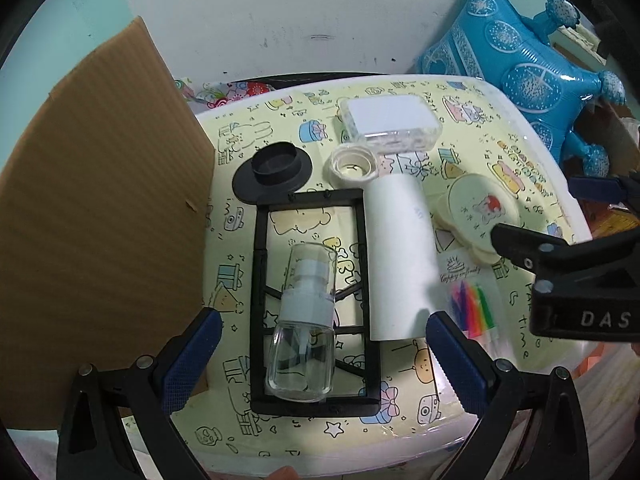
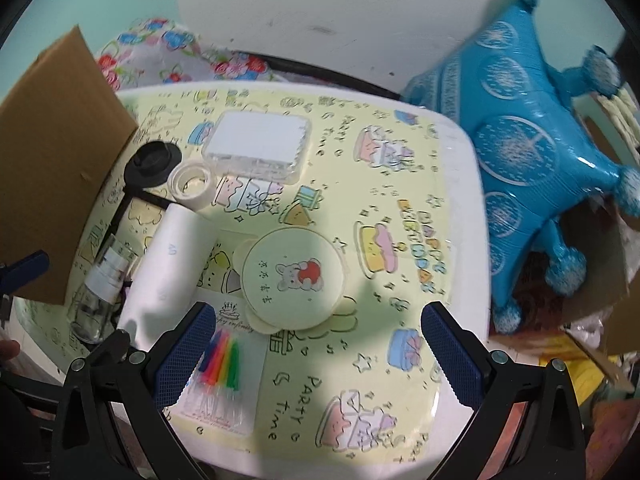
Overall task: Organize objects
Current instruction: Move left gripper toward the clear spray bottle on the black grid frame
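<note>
Left wrist view: the left gripper (image 1: 324, 344) hangs over the near edge of the table (image 1: 472, 92), its blue-padded fingers (image 1: 188, 360) spread wide and holding nothing. A clear spray bottle (image 1: 302, 328) lies on its side between the two fingers without touching either, resting on a black rectangular frame (image 1: 312, 304). A white cylinder (image 1: 400, 256) lies just beside the frame's right edge. Beyond them sit a black hat-shaped part (image 1: 274, 170), a small white cap (image 1: 352, 166) and a clear lidded box (image 1: 390, 122). A cardboard sheet (image 1: 96, 208) stands at the left.

Right wrist view: the right gripper (image 2: 320, 356) is likewise released, jaws wide, nothing between them. A round cream case (image 2: 294, 280) with a bear print lies ahead of the gap, nearer the left finger. A pack of coloured candles (image 2: 222, 368) lies just beside that finger. A blue foil balloon (image 2: 524, 152) rests off the table's right side.
</note>
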A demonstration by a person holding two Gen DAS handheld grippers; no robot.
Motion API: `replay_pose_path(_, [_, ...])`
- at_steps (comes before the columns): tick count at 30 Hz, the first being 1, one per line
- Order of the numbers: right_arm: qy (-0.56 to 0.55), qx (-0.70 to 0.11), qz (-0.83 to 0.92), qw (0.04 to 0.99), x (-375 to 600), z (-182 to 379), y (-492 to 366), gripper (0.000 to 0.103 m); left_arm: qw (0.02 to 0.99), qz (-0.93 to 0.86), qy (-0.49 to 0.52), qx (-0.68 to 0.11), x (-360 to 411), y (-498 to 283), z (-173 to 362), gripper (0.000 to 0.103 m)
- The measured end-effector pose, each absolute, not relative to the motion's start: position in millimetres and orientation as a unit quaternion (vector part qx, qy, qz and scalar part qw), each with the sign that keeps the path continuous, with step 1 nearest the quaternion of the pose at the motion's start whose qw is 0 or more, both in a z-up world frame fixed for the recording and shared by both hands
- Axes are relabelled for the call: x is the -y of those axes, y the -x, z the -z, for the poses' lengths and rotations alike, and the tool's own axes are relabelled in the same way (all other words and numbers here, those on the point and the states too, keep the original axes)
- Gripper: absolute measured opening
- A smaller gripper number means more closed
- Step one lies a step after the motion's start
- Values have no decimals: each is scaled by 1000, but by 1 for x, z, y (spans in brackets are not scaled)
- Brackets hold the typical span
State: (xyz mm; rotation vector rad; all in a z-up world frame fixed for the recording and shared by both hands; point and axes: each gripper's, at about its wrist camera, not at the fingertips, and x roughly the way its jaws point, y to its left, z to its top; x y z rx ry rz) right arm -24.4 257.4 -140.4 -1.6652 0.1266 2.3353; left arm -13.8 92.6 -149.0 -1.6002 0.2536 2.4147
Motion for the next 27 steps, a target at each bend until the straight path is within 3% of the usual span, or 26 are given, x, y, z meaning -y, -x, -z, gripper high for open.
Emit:
replay_pose_path(15, [603, -26, -789, 114, -257, 179, 49, 103, 127, -836, 530, -55, -81, 15, 151, 103])
replay_pose_path(27, [611, -30, -782, 120, -260, 187, 51, 103, 146, -826, 537, -89, -78, 1, 154, 98])
